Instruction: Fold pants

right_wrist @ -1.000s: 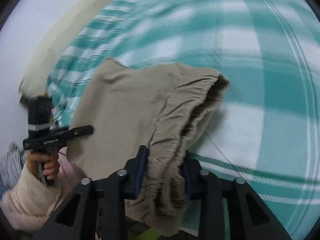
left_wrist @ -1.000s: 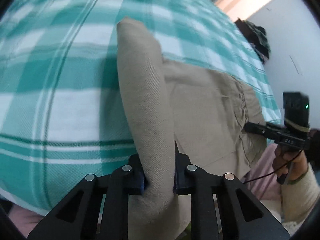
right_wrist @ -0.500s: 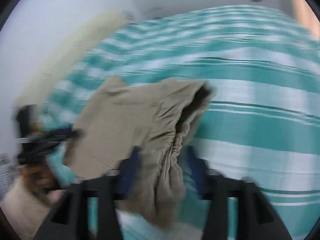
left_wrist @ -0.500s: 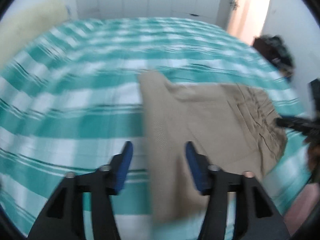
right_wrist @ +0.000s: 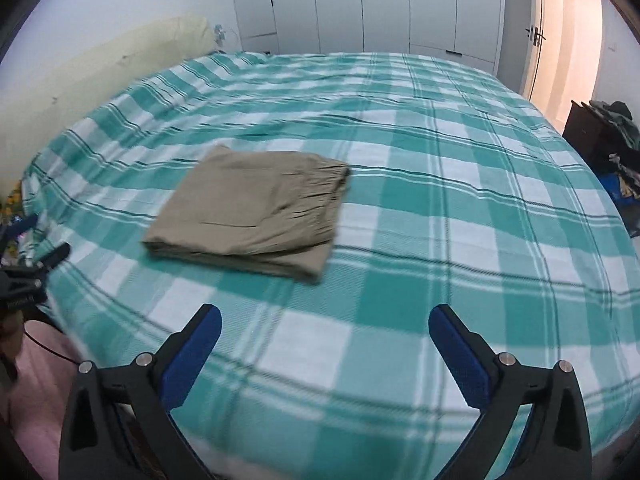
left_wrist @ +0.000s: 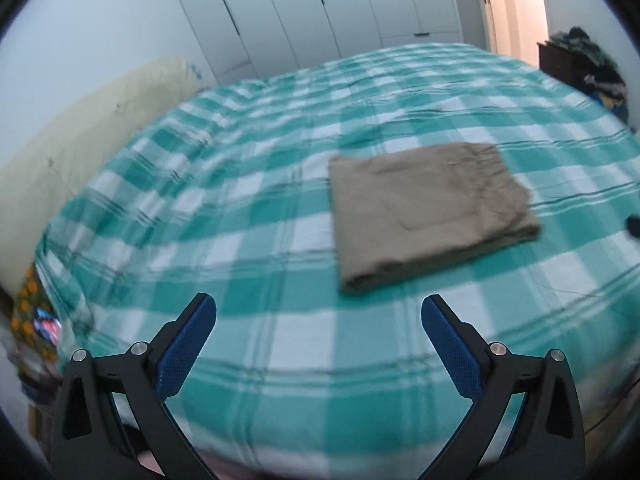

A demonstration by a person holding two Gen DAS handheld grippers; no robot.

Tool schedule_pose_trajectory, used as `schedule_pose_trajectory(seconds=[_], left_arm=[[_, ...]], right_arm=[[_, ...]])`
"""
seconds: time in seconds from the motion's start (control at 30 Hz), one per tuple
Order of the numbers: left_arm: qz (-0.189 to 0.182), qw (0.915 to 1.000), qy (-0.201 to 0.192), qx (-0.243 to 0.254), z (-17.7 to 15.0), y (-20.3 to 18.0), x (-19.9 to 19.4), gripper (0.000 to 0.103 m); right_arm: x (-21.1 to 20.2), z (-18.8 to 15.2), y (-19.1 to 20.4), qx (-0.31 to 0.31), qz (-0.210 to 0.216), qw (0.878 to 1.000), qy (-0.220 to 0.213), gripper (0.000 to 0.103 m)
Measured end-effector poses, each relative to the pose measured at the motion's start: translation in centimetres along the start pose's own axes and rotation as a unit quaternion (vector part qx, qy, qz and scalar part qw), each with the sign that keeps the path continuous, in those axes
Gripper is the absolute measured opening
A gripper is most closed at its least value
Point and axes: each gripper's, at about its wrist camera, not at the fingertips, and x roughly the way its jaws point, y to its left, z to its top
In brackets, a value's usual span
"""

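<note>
Left wrist view first: nearest to me are my left tongs (left_wrist: 319, 316), spread wide with nothing between the blue-padded fingers (left_wrist: 188, 344), hanging above the near edge of the bed with the teal-and-white checked cover (left_wrist: 240, 240). Beyond them, a little right of centre, lie the khaki cotton pants (left_wrist: 430, 208), folded into a flat rectangle on the cover, well apart from the tongs. Their gathered elastic waistband sits on the right side, and a rounded fold runs along the near left corner. At the far right edge I see a small dark tip (probably the other tool, too little of it shows to be sure). Farther off, a long pale-yellow bolster pillow (left_wrist: 88, 128) runs along the left side of the bed, and behind the bed stands a white wardrobe with tall doors (left_wrist: 320, 20).

Right wrist view: my right tongs (right_wrist: 325, 318) are likewise wide apart and empty, over the near edge of the bed (right_wrist: 440, 200). The folded pants (right_wrist: 256, 204) rest ahead and to the left, the puckered waistband on their right end, stacked layers visible along the near edge. At the left border I can see my left tongs (right_wrist: 36, 252) from the side, clear of the pants. Past the bed are the pillow (right_wrist: 100, 64), the wardrobe (right_wrist: 380, 4), and at far right a dark cabinet heaped with clothes (right_wrist: 600, 132) beside a lit doorway (right_wrist: 568, 40).
</note>
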Motion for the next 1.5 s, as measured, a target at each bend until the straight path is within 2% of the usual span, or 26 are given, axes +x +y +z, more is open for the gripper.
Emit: schedule_pose_trajectory(seconds=[0.13,0.27,0.33,0.47,0.67,1.07,1.5], left_arm=[[-0.037,0.9974,0.051,-0.034,-1.1,-0.3,-1.7,0.103],[-0.048,0.9941,0.078,-0.057,-2.0,-0.2,-2.8,0.102],[-0.050,0.9934,0.079,-0.066,-2.4,0.0,-3.8,0.102],[-0.032,0.9947,0.076,-0.060,-2.7,-0.2,-5.5,0.102],[-0.034,0.9949,0.076,-0.056,-2.8,-0.1,-6.6,0.102],[-0.040,0.9946,0.081,-0.051,-2.7,-0.7,-7.0,0.102],[-0.045,0.9944,0.084,-0.045,-2.7,-1.2,-6.9,0.102]], right_arm=[[-1.9,-1.5,3.0,0.007,0.014,1.000,0.010,0.103],[-3.4,-1.9,5.7,-0.007,0.022,1.000,0.020,0.102],[-4.3,-2.1,6.8,-0.015,0.027,0.999,0.025,0.103],[-5.5,-2.6,8.6,-0.032,0.035,0.998,0.043,0.102],[-7.4,-3.1,10.4,-0.065,0.010,0.996,0.058,0.102],[-8.4,-3.2,11.0,-0.082,-0.020,0.994,0.062,0.102],[-8.4,-2.8,10.3,-0.071,-0.025,0.996,0.054,0.102]])
